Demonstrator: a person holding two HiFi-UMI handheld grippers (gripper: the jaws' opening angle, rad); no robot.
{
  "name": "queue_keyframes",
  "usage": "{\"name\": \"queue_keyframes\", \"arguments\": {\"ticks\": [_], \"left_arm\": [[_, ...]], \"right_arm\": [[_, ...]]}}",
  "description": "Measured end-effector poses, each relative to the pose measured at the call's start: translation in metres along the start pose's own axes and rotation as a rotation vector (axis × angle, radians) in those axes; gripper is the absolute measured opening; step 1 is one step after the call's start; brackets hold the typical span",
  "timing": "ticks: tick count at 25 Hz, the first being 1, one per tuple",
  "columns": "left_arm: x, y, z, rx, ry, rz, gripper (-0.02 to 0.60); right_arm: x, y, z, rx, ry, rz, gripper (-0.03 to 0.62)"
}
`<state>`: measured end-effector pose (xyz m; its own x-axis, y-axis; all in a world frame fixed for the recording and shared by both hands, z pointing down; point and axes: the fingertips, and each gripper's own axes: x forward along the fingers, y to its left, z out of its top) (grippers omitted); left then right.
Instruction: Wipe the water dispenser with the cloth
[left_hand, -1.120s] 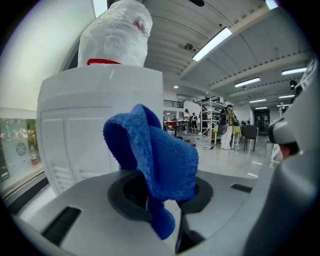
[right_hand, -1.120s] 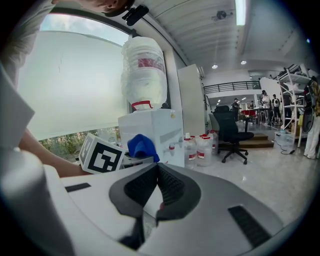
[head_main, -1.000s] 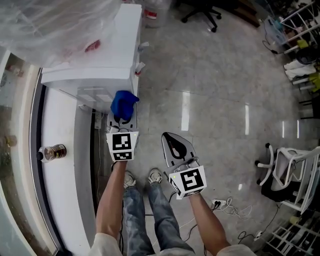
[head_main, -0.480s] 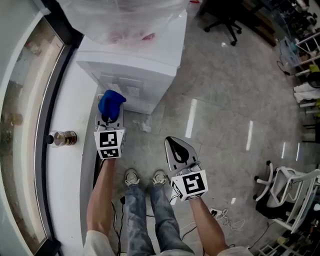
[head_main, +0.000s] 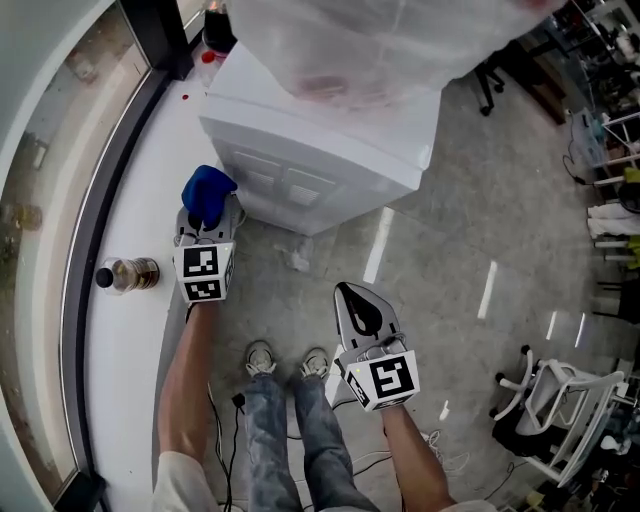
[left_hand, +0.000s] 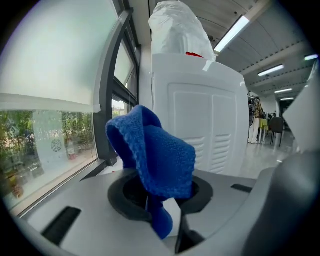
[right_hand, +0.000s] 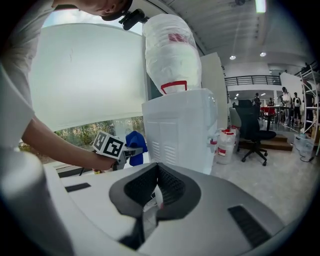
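Note:
A white water dispenser (head_main: 320, 150) stands by the window with a plastic-wrapped bottle (head_main: 380, 40) on top; its vented back panel (left_hand: 210, 130) faces the left gripper view. My left gripper (head_main: 205, 215) is shut on a blue cloth (head_main: 205, 193), a short way from the dispenser's back left corner. The blue cloth (left_hand: 155, 155) bunches up between the jaws. My right gripper (head_main: 358, 305) hangs shut and empty over the floor, in front of the person's feet. In the right gripper view the dispenser (right_hand: 182, 130) and the left gripper (right_hand: 134, 146) with the cloth (right_hand: 135, 145) show.
A white window ledge (head_main: 130, 330) runs along the left with a small jar (head_main: 125, 273) on it. Cables (head_main: 235, 420) lie on the floor near the feet. Office chairs (head_main: 545, 410) and racks stand at the right. Spare water bottles (right_hand: 225, 145) stand beyond the dispenser.
The head view has swung round the dispenser toward its back. My left gripper with the cloth has moved left, beside the dispenser's rear corner. The right gripper has barely moved.

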<state>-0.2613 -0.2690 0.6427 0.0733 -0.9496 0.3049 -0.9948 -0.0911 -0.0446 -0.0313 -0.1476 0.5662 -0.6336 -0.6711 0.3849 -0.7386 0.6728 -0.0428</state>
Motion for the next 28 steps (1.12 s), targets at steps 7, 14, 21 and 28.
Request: {"name": "queue_keyframes", "arguments": {"ticks": [7,14,21,28], "left_arm": [[0.017,-0.001,0.0,-0.008,0.005,-0.02,0.098],[0.014,-0.045,0.009,0.002,-0.013,-0.072,0.098],[0.012,-0.119,0.021,0.029,-0.016,-0.151,0.098],[0.017,-0.202,0.024,0.034,-0.009,-0.214,0.098]], "right_arm": [[0.012,-0.006,0.003,0.003,0.001,-0.018,0.015],[-0.005,-0.017,-0.004,0.02,-0.004,-0.04,0.015],[-0.051,-0.043,-0.009,0.036,-0.017,-0.091,0.015],[-0.104,-0.083,-0.03,0.067,-0.013,-0.161,0.015]]}}
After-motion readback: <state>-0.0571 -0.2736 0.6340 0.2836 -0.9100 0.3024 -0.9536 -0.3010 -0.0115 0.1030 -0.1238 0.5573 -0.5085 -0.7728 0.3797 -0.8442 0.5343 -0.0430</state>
